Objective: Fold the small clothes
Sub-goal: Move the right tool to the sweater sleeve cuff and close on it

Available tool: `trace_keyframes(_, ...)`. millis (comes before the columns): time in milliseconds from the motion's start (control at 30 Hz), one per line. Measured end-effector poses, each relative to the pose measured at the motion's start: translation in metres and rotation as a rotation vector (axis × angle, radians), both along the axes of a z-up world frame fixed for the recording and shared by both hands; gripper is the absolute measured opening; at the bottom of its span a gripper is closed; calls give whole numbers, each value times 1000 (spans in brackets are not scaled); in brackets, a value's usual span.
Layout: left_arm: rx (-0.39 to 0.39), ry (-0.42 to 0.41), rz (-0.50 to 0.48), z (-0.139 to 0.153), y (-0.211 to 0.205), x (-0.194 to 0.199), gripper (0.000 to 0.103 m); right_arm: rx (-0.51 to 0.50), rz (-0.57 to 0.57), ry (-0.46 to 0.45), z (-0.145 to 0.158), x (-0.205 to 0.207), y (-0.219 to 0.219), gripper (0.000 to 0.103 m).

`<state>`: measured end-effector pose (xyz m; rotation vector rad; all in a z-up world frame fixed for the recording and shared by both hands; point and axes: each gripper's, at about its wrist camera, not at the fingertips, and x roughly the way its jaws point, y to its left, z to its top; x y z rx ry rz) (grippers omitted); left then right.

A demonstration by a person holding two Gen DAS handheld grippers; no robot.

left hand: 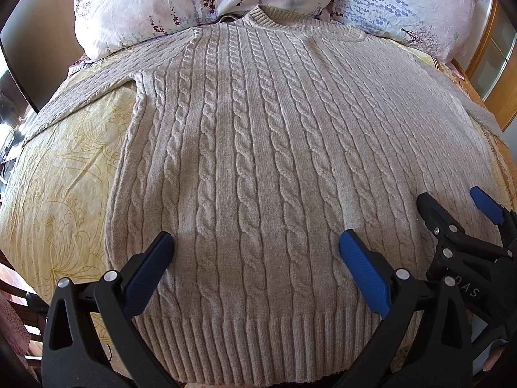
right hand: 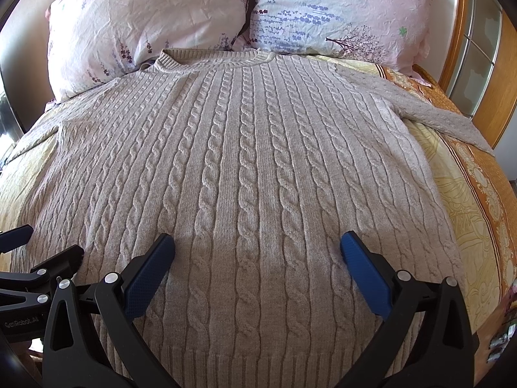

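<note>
A beige cable-knit sweater (left hand: 258,148) lies flat and face up on the bed, collar toward the pillows, ribbed hem nearest me. It also fills the right wrist view (right hand: 252,168). Its sleeves spread out to the left (left hand: 84,87) and right (right hand: 452,119). My left gripper (left hand: 257,245) is open and empty, hovering over the lower part of the sweater left of centre. My right gripper (right hand: 257,245) is open and empty over the lower right part; it also shows at the right edge of the left wrist view (left hand: 458,203).
Two floral pillows (right hand: 145,22) (right hand: 339,9) lie at the head of the bed. A yellow patterned bedsheet (left hand: 58,174) lies under the sweater, with an orange border (right hand: 484,200) on the right. A wooden headboard frame (right hand: 465,48) stands at the far right.
</note>
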<state>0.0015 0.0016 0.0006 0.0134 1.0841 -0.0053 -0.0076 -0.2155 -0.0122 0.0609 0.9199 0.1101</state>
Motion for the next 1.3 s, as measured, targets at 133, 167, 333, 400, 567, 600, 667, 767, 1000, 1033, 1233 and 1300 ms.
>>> trace_keyframes(133, 3, 9, -2, 1, 1, 1, 101, 6, 68, 22, -1, 8, 0, 102)
trace_keyframes(167, 3, 9, -1, 1, 1, 2, 101, 11, 88, 27, -1, 9, 0, 102)
trace_keyframes(333, 8, -20, 9, 1, -3, -3, 101, 17, 128, 7, 0, 6, -5, 102)
trace_keyframes(400, 12, -23, 11, 2, -3, -2, 101, 21, 137, -7, -1, 4, -6, 102)
trace_keyframes(567, -37, -24, -35, 9, -1, 15, 101, 97, 166, 1, 5, 15, -22, 102)
trace_keyframes(600, -57, -38, -43, 14, -1, 21, 101, 159, 142, -13, 11, 20, -37, 102)
trace_keyframes(667, -77, -88, -53, 25, -1, 31, 101, 267, 65, -40, 22, 32, -72, 102)
trace_keyframes(767, -76, -191, -82, 40, -6, 48, 101, 383, -102, -72, 37, 53, -132, 102)
trace_keyframes(1000, -100, -244, -87, 38, -8, 91, 101, 412, -358, -68, 32, 81, -223, 102)
trace_keyframes(1033, -103, -254, -76, 35, -7, 93, 101, 421, -385, -65, 30, 84, -233, 101)
trace_keyframes(1233, -123, -288, -56, 21, -2, 98, 101, 638, -566, -19, 2, 100, -302, 71)
trace_keyframes(1300, -149, -268, -65, 18, 0, 101, 101, 704, -641, -9, -9, 105, -325, 56)
